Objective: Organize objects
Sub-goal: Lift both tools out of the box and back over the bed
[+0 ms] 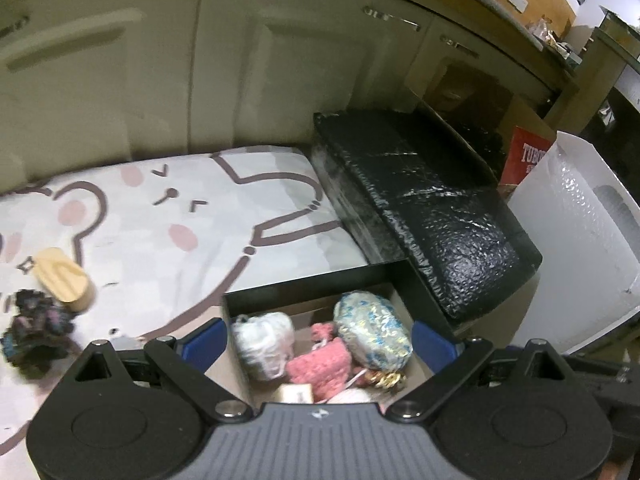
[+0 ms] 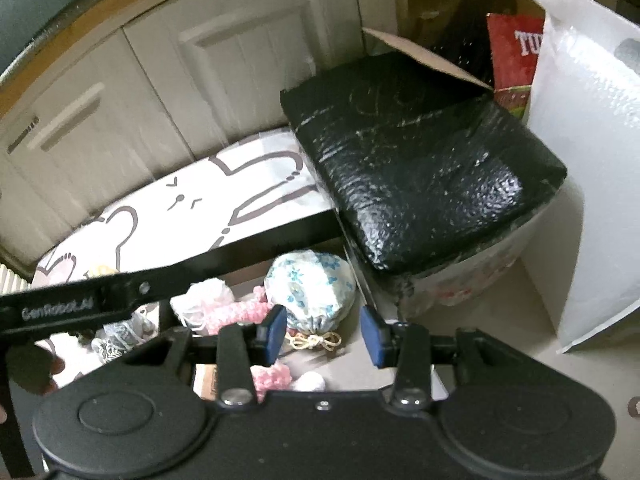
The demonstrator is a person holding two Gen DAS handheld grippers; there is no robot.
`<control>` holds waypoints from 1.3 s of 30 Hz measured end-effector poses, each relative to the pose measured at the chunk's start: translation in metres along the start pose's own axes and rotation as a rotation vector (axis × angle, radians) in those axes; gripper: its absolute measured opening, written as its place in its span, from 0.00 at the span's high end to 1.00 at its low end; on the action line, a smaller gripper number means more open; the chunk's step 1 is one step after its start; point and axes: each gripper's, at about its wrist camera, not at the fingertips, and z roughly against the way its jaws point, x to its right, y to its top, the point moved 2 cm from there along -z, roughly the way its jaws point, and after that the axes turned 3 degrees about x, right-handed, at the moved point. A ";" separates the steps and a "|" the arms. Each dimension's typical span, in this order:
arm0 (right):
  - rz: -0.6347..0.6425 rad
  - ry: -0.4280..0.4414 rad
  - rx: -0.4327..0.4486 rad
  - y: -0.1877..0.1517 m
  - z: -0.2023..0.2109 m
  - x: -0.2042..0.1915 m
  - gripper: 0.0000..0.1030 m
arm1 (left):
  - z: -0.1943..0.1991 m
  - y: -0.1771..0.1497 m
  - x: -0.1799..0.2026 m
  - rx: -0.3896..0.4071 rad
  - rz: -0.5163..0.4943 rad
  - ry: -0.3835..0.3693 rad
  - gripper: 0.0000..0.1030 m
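Note:
An open box (image 1: pixel 304 282) with black walls holds a blue floral drawstring pouch (image 1: pixel 372 330), a pink crochet piece (image 1: pixel 320 366) and a white bundle (image 1: pixel 262 342). My left gripper (image 1: pixel 320 342) is open and empty above the box. On the cartoon mat (image 1: pixel 160 208) to the left lie a wooden block (image 1: pixel 64 274) and a dark crochet item (image 1: pixel 34 320). My right gripper (image 2: pixel 324 330) is open and empty over the box's right side, just above the pouch (image 2: pixel 310 286). The left gripper's arm (image 2: pixel 80 300) crosses the right wrist view.
A black foam-wrapped block (image 1: pixel 428 208) sits right of the box. A white bubble-wrap bag (image 2: pixel 580 160) stands further right, with a red carton (image 2: pixel 512 52) behind. Cabinet doors (image 1: pixel 160 60) close off the back.

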 end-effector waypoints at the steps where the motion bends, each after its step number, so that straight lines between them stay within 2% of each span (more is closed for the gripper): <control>1: 0.002 0.000 0.005 0.000 0.003 -0.001 0.59 | 0.004 0.000 -0.002 0.002 -0.003 0.006 0.05; 16: 0.034 -0.023 0.084 0.001 0.039 -0.016 0.48 | 0.055 -0.007 -0.022 0.028 -0.039 0.089 0.01; 27: 0.079 -0.047 0.117 -0.003 0.056 -0.028 0.21 | 0.073 -0.019 -0.037 0.029 -0.042 0.152 0.00; 31: 0.110 -0.063 0.122 -0.004 0.061 -0.033 0.16 | 0.077 -0.023 -0.043 0.031 -0.027 0.166 0.00; 36: 0.124 -0.086 0.129 -0.008 0.063 -0.035 0.03 | 0.083 -0.025 -0.044 0.038 -0.022 0.166 0.00; 39: 0.115 -0.084 0.128 -0.009 0.064 -0.033 0.00 | 0.087 -0.026 -0.044 0.046 -0.024 0.166 0.00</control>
